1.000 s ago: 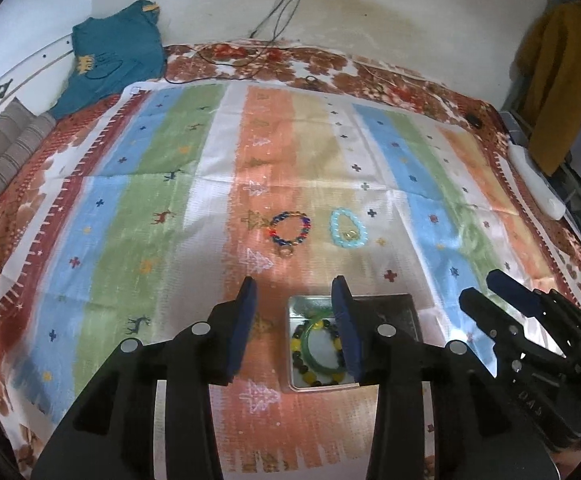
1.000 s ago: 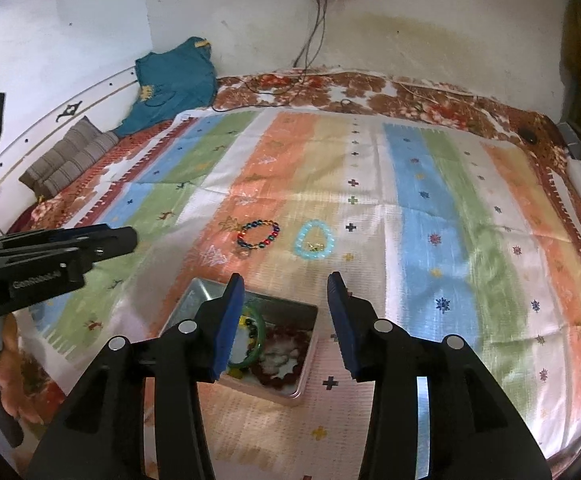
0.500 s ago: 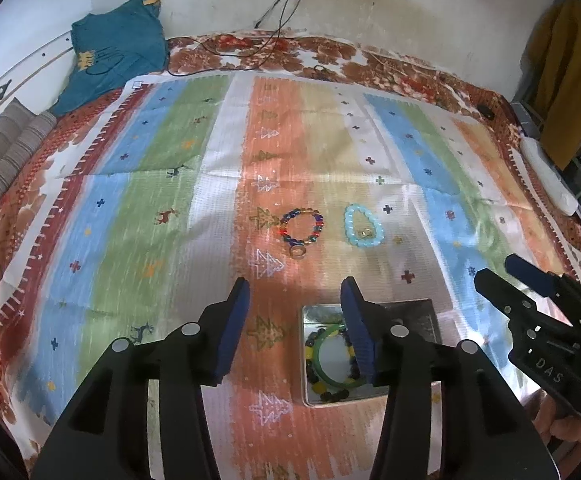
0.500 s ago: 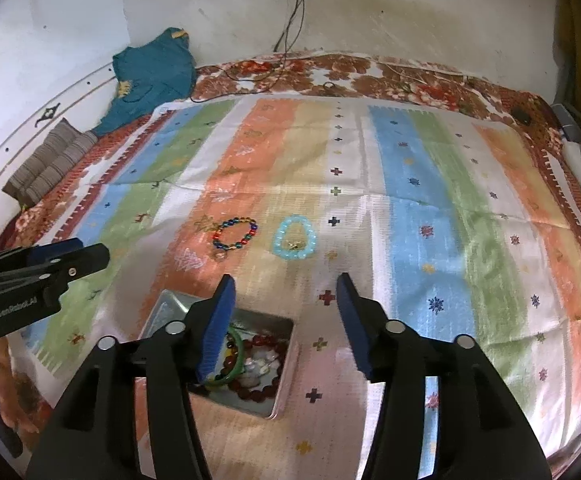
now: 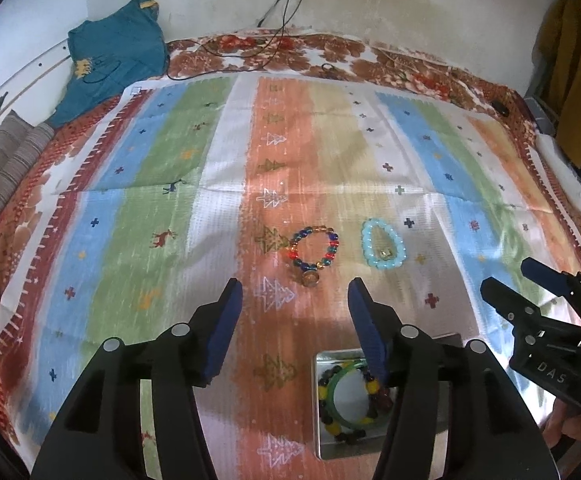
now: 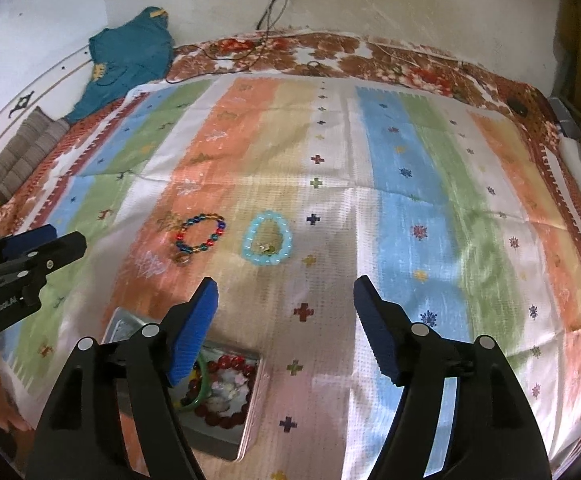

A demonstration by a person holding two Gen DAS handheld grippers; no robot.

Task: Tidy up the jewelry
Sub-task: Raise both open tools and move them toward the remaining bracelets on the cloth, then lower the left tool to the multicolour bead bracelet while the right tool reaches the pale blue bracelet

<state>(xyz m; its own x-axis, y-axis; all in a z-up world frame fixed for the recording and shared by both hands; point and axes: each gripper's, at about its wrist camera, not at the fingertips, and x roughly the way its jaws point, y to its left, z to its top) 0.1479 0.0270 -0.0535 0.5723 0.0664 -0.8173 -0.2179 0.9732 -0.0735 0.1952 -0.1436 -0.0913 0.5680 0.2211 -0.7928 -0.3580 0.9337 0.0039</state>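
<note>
Though partly cut, "DAS" on right claw (image 5: 530, 280)

Teal shirt (image 5: 114, 60) against wall, striped cushions (image 5: 0, 168) beside (cables (image 5: 282, 4) above).

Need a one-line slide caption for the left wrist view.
Left gripper opening, empty, above multicolour bead bracelet and light-blue bracelet; bracelet-filled metal tin nearer.
</note>
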